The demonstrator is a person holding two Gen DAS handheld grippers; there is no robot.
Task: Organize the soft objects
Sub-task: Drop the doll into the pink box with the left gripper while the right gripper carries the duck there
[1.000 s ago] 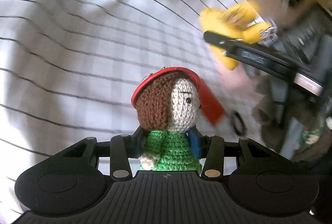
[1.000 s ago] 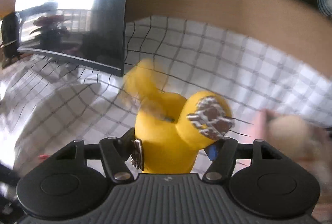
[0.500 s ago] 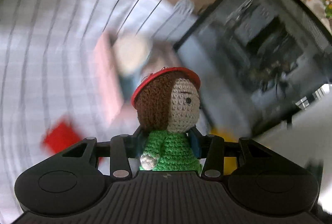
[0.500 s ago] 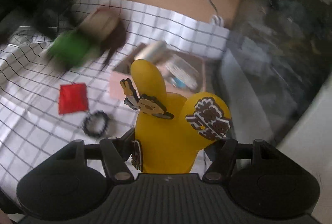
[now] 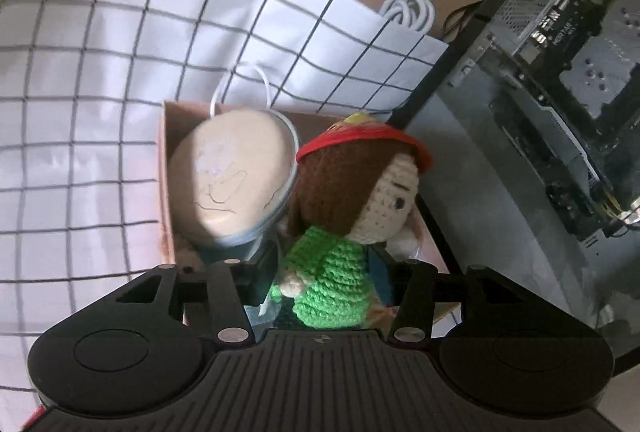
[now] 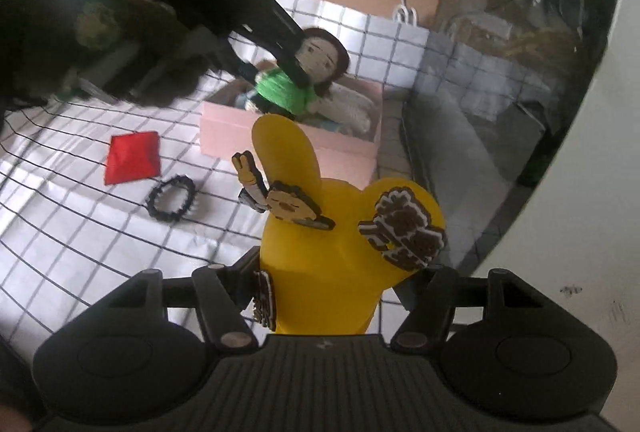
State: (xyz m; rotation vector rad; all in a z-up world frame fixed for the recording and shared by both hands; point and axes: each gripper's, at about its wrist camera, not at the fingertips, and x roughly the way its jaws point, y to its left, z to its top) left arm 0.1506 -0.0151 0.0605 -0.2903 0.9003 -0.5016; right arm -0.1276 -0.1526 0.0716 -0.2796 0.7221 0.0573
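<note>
Two claws: both loaded.
Left claw (image 5: 324, 276): clamped on crochet doll (image 5: 344, 232), doll held over the pink box (image 6: 288, 137).
Right claw (image 6: 332, 296): closed around yellow soft toy (image 6: 332, 244), short of the box.
Bench (image 6: 80, 232): checked cloth; red pouch (image 6: 132, 156) and black ring (image 6: 172, 197) lying near each other.

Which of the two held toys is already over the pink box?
The crochet doll in the green sweater, held by the left gripper; the yellow toy is short of the pink box.
</note>
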